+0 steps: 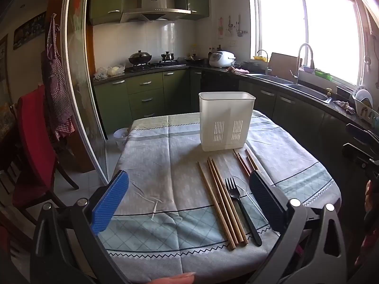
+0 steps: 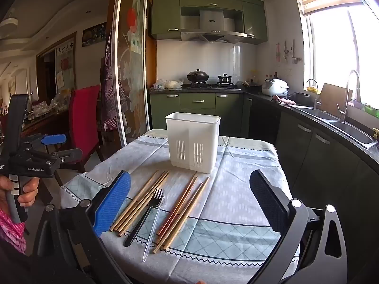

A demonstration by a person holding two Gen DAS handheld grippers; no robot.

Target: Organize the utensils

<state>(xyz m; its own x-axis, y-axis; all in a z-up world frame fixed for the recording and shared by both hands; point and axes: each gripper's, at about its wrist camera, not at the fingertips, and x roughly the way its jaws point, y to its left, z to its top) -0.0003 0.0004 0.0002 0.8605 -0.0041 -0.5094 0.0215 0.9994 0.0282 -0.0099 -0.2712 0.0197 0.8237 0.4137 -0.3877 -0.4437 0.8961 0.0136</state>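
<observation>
Hiding behind the gripper [image 1: 189, 209], reddish chopsticks [image 1: 244, 163], perhaps four.

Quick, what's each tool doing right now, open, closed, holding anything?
Left tool: open, holding nothing, above the checked tablecloth.
Right tool: open, holding nothing, above the wooden chopsticks.

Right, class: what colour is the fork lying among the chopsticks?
Black. The fork shows best in the right wrist view, beside a clear plastic utensil.
</observation>
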